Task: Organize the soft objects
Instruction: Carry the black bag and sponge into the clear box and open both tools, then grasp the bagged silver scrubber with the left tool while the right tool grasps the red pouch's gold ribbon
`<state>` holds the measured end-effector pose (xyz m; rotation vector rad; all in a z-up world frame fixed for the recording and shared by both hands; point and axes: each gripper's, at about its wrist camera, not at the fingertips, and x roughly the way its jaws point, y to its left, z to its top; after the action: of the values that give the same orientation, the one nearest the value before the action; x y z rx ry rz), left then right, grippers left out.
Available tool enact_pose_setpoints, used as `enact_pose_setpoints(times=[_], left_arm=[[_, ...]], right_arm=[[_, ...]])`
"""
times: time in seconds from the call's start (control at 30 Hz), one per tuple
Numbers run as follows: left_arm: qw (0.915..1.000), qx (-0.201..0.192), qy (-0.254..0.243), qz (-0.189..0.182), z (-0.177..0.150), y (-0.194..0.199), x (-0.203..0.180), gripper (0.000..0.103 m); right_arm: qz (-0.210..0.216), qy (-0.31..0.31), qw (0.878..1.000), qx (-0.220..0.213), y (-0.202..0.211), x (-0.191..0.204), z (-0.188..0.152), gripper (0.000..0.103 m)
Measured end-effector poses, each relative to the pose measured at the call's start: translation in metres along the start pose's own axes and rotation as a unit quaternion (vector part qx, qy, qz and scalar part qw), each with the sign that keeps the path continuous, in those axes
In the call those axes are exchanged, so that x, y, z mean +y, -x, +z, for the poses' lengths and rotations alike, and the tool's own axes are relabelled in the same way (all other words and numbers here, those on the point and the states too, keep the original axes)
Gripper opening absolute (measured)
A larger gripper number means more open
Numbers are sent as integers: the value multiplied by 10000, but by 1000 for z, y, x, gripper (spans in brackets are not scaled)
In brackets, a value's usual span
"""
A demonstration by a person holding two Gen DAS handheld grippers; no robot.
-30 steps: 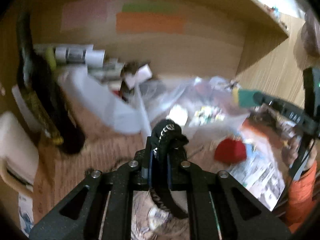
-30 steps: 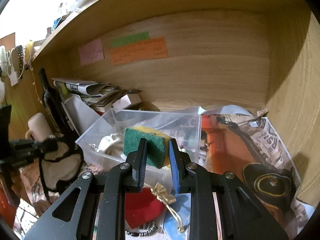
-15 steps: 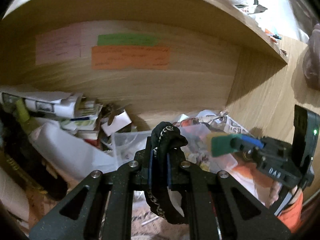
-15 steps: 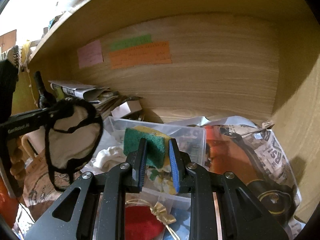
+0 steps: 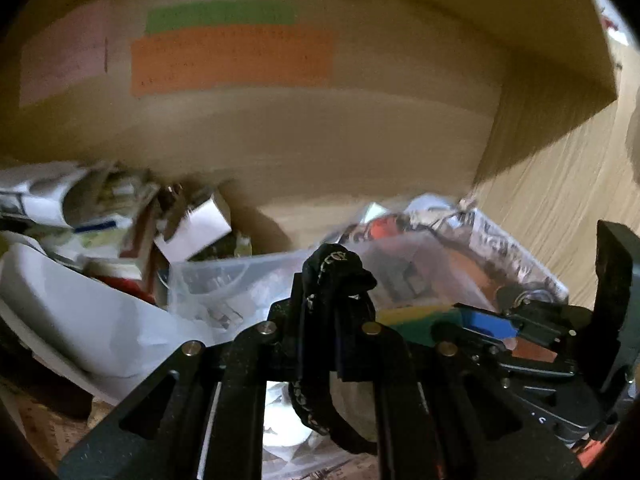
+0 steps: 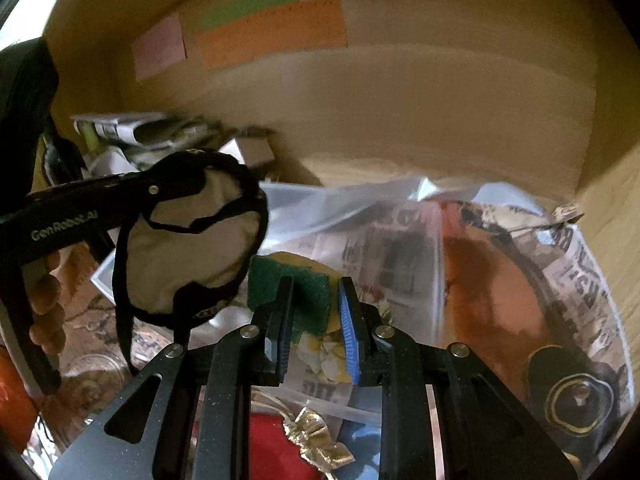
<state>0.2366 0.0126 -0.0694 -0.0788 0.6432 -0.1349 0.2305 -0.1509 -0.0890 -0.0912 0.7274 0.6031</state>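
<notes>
Right wrist view: two grippers, each clamped on one soft thing, above a clear plastic bin [image 6: 352, 204].

Right gripper [image 6: 316, 320] pinches a green-and-yellow sponge [image 6: 292, 284] over the bin's near edge; the sponge's lower part is hidden behind its fingers. Left of the bin, the left gripper [image 6: 160, 184] is closed on a black-trimmed cream cloth pouch [image 6: 188, 248], which hangs beside the sponge. Motion blur smears the bin's contents. Three coloured paper notes [image 6: 276, 32] sit on the back wall above the bin, writing unreadable. In the left wrist view, the pouch [image 5: 336, 276] is a dark bunch between the fingers, its lower part cut off behind them.
</notes>
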Motion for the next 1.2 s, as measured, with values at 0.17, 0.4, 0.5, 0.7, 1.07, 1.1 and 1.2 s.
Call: enact_pose_setpoints(times=[0.17, 0.4, 0.5, 0.7, 1.07, 1.1, 1.2], left_arm=[[9991, 406, 125, -82, -8, -22, 6, 10], [9984, 559, -18, 83, -19, -26, 4, 14], [9979, 640, -32, 82, -22, -23, 7, 30], [9985, 547, 43, -42, -22, -1, 10, 48], [9999, 24, -57, -80, -37, 70, 5, 82], [9999, -4, -49, -105, -40, 75, 4, 86], [9998, -89, -103, -131, -51, 88, -2, 90]], right_arm=[[-15, 67, 9998, 189, -10, 3, -3, 22], [-116, 168, 9994, 297, -15, 3, -3, 26], [-147, 181, 9993, 286, -13, 3, -2, 38], [-291, 255, 9993, 9, 7, 6, 3, 58], [-356, 310, 9975, -527, 66, 12, -7, 80], [-364, 319, 9974, -542, 70, 13, -10, 81], [-357, 284, 9974, -552, 78, 15, -19, 81]])
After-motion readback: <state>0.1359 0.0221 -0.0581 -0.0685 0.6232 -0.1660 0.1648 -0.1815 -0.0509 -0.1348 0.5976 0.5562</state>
